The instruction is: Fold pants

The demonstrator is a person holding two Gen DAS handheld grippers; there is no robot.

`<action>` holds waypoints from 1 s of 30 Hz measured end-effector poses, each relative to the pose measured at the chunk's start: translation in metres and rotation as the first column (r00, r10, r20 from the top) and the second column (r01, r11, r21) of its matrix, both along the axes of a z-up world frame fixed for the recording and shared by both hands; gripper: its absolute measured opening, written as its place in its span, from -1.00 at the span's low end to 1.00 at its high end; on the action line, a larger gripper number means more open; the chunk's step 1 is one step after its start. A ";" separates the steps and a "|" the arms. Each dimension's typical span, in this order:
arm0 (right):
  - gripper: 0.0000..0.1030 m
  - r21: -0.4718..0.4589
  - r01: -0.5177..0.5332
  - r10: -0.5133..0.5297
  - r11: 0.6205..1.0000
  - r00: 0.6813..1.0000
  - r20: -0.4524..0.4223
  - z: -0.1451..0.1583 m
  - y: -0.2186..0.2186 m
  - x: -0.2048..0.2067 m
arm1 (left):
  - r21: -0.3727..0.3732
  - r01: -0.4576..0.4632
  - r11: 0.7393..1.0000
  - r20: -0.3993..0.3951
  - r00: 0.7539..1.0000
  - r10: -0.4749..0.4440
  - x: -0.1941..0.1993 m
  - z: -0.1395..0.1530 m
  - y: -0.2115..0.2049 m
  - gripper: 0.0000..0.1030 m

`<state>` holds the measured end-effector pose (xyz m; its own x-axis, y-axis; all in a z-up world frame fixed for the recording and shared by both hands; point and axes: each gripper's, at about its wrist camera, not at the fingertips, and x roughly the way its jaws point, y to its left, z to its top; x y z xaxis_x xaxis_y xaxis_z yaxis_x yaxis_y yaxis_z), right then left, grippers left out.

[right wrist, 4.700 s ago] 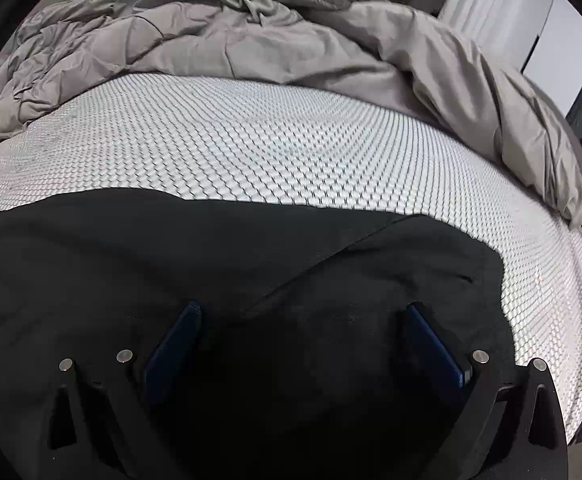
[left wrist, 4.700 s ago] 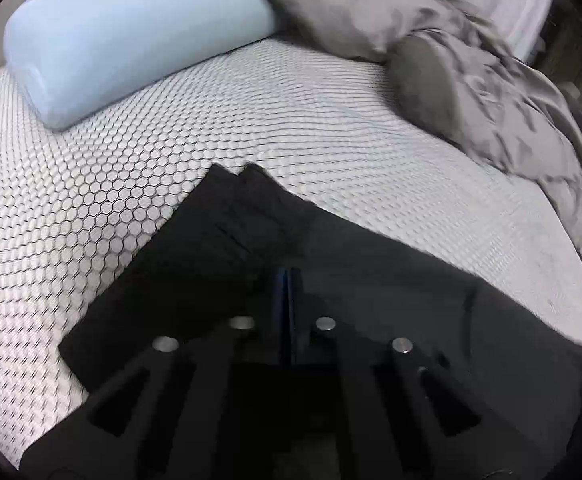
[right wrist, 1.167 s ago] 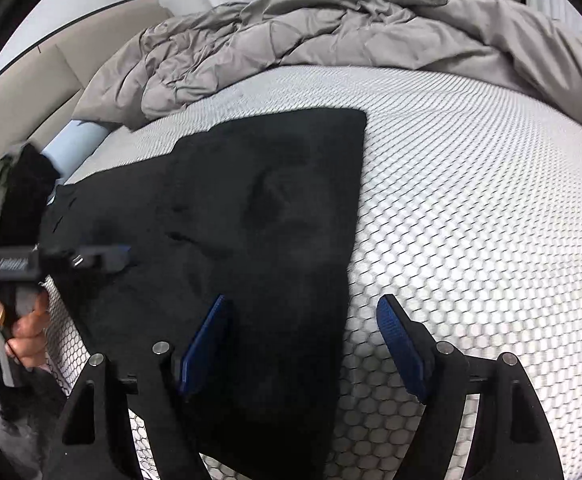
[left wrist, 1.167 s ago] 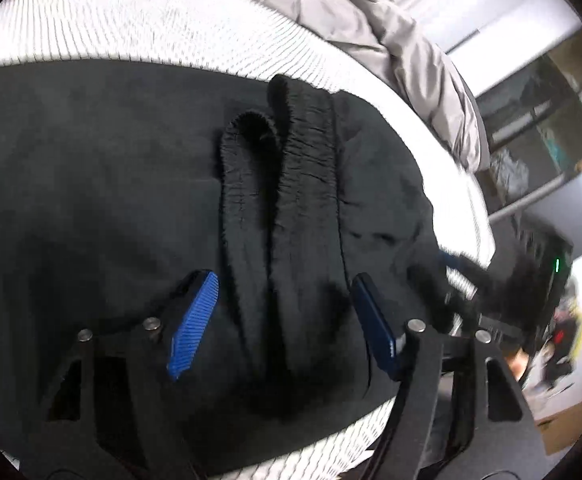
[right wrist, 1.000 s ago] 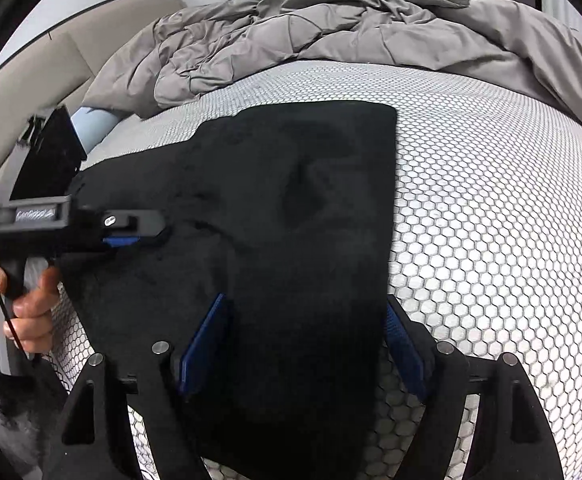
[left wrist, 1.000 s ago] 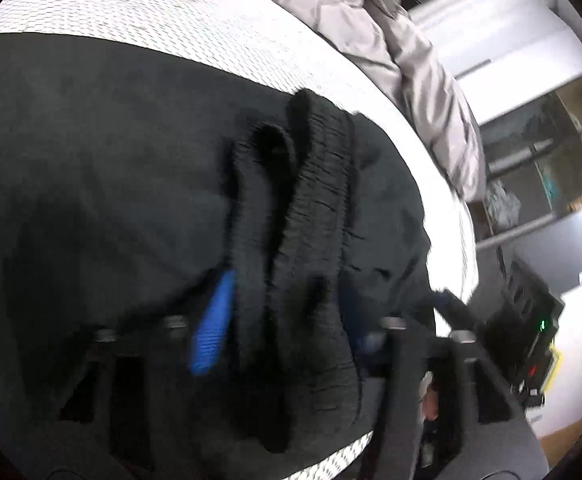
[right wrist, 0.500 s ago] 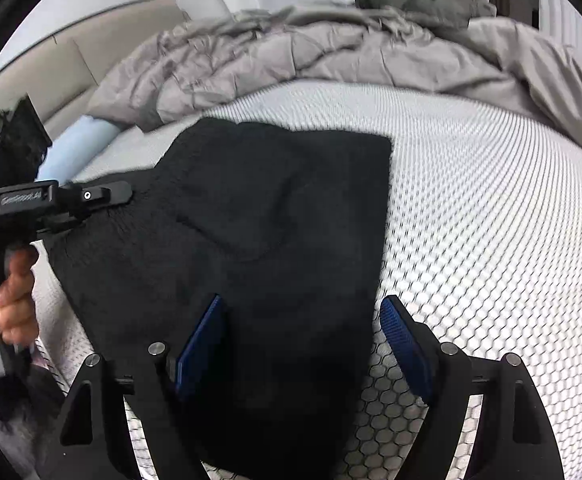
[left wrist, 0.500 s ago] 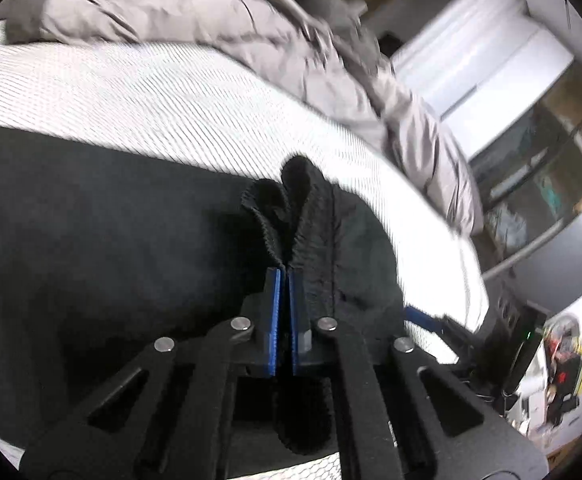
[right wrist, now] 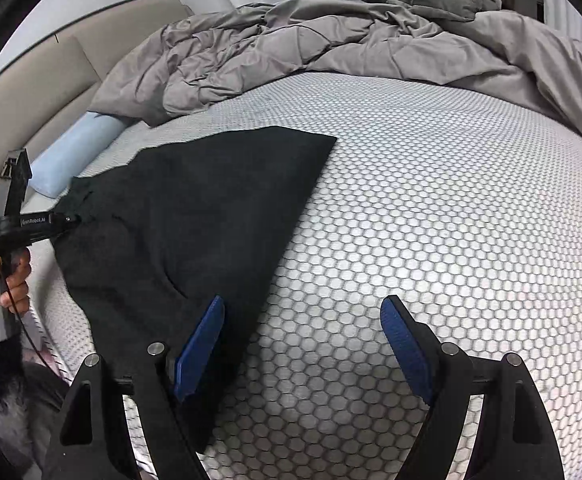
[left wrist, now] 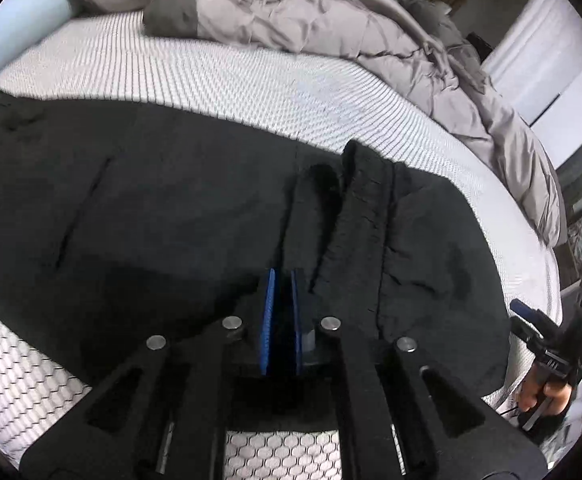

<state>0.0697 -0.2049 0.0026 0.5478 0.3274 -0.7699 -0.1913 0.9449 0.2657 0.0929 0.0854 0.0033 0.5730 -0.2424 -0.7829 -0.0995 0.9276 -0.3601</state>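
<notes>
Black pants (left wrist: 151,208) lie spread on the white honeycomb mattress (right wrist: 431,200). My left gripper (left wrist: 282,276) pinches the bunched elastic waistband (left wrist: 355,216); dark cloth fills the narrow slit between its blue pads, and the jaws are opening slightly. In the right wrist view the left gripper (right wrist: 69,219), held by a hand (right wrist: 7,284), holds the raised left corner of the pants (right wrist: 195,208). My right gripper (right wrist: 303,302) stands wide open, its left pad over the pants' right edge and its right pad over bare mattress. It also shows as the right gripper (left wrist: 531,320) at the bed's edge.
A rumpled grey duvet (right wrist: 331,40) is heaped along the far side of the bed, seen too as the duvet (left wrist: 331,12). A light blue pillow (right wrist: 71,152) lies by the beige headboard (right wrist: 51,88). Bare mattress stretches right of the pants.
My left gripper closed on the bunched waistband, then lifted and drew it along. In the right wrist view the pants slid left, out from between the right gripper's pads. The right gripper stayed open and still.
</notes>
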 end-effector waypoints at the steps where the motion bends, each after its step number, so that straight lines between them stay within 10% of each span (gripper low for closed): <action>1: 0.59 0.030 -0.004 0.004 1.000 1.000 -0.006 0.000 0.000 0.000 | 0.001 -0.002 1.000 0.035 0.999 0.002 -0.005 0.008 0.000 -0.72; 4: 0.59 0.125 -0.068 0.074 0.990 0.996 -0.042 -0.006 0.005 0.000 | -0.025 0.010 1.000 0.114 0.993 -0.007 -0.017 0.025 -0.004 -0.08; 7: 0.59 -0.073 -0.150 0.145 0.986 0.987 -0.075 -0.021 0.025 -0.010 | -0.004 0.067 0.998 0.170 0.983 -0.065 -0.024 0.034 -0.026 0.28; 13: 0.61 -0.010 -0.151 0.150 0.989 0.988 -0.040 -0.009 0.004 -0.027 | 0.226 0.164 0.960 0.038 0.984 -0.177 -0.020 0.010 -0.072 0.31; 20: 0.57 0.198 -0.064 0.079 0.978 0.994 -0.070 -0.007 -0.012 -0.004 | 0.232 0.192 0.953 0.198 0.950 -0.240 -0.041 0.045 -0.131 0.34; 25: 0.51 0.126 -0.107 0.120 0.986 0.988 -0.099 -0.015 0.006 -0.008 | 0.314 0.284 0.906 0.219 0.907 -0.361 -0.056 0.063 -0.179 0.39; 30: 0.51 -0.025 -0.186 0.184 0.982 0.980 -0.070 -0.021 0.018 -0.035 | 0.441 0.204 0.874 0.062 0.965 -0.256 -0.042 0.027 -0.147 0.39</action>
<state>0.0351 -0.1869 -0.0188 0.4265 0.3933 -0.8145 -0.3467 0.9028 0.2544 0.0512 -0.0613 0.0306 0.6342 -0.0353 -0.7724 0.1532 0.9849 0.0808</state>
